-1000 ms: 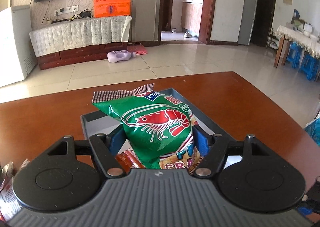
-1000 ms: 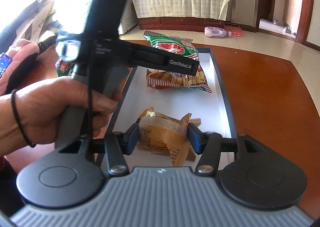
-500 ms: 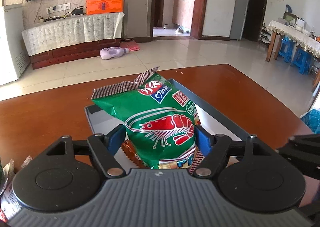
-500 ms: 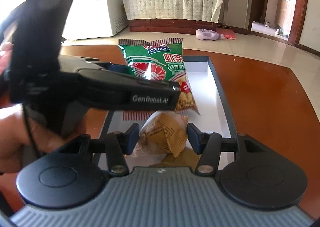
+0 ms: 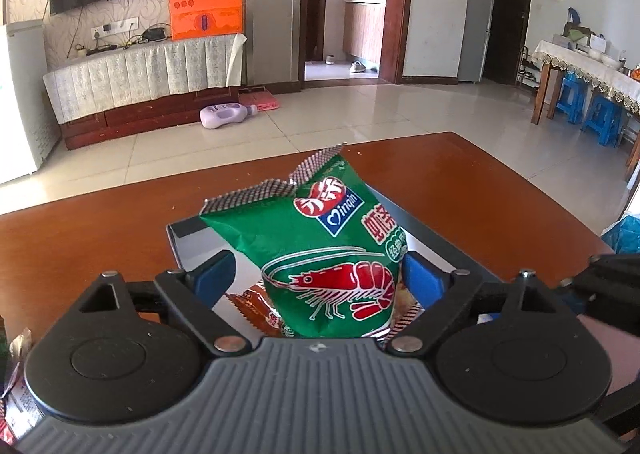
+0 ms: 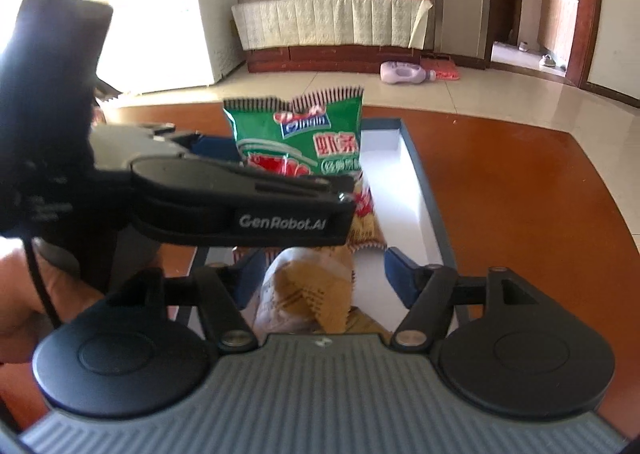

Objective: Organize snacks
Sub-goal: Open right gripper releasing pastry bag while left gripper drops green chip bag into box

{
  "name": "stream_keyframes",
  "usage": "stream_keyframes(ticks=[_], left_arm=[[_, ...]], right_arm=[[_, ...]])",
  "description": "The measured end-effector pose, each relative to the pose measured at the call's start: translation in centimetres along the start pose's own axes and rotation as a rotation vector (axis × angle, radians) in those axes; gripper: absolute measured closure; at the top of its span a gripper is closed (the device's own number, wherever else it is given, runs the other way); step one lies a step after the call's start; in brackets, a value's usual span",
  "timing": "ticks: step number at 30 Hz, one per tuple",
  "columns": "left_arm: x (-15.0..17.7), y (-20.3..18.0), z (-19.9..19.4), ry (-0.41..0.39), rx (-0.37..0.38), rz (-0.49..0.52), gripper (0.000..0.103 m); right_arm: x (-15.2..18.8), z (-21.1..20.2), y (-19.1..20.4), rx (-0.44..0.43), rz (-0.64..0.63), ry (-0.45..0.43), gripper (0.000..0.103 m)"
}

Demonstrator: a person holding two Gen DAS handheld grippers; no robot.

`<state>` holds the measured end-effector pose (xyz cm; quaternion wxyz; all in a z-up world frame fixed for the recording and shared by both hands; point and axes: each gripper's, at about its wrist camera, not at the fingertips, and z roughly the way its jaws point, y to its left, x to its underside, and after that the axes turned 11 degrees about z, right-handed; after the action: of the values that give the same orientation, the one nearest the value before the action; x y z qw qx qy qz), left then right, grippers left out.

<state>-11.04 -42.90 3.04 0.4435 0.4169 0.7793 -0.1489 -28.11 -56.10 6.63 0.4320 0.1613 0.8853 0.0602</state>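
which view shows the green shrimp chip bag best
The left wrist view: the green shrimp chip bag fills the centre, its front unobstructed. The right wrist view shows only its top; the left gripper's body hides the lower part.

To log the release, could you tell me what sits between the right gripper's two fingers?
In the right wrist view, a tan snack packet stands between the right gripper fingers, whose jaws have just been opening, gaps showing on both sides.

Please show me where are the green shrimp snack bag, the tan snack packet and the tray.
green shrimp snack bag [image 5: 320,250]: left wrist view, front panel.
tan snack packet [image 6: 308,290]: right wrist view, crumpled middle.
tray [image 6: 416,182]: right wrist view, right wall.
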Motion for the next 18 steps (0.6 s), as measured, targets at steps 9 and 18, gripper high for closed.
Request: stream_keyframes(ticks=[9, 18], left_arm=[[0.2, -1.7, -2.2, -0.026, -0.036, 0.045, 0.008], [0.8, -2.8, -5.2, -0.033, -0.061, 0.061, 0.005]], right_arm=[[0.0, -1.2, -0.1, 0.012, 0.021, -0.030, 0.033], [0.2, -2.0, 0.7, 0.032, 0.034, -0.047, 0.033]])
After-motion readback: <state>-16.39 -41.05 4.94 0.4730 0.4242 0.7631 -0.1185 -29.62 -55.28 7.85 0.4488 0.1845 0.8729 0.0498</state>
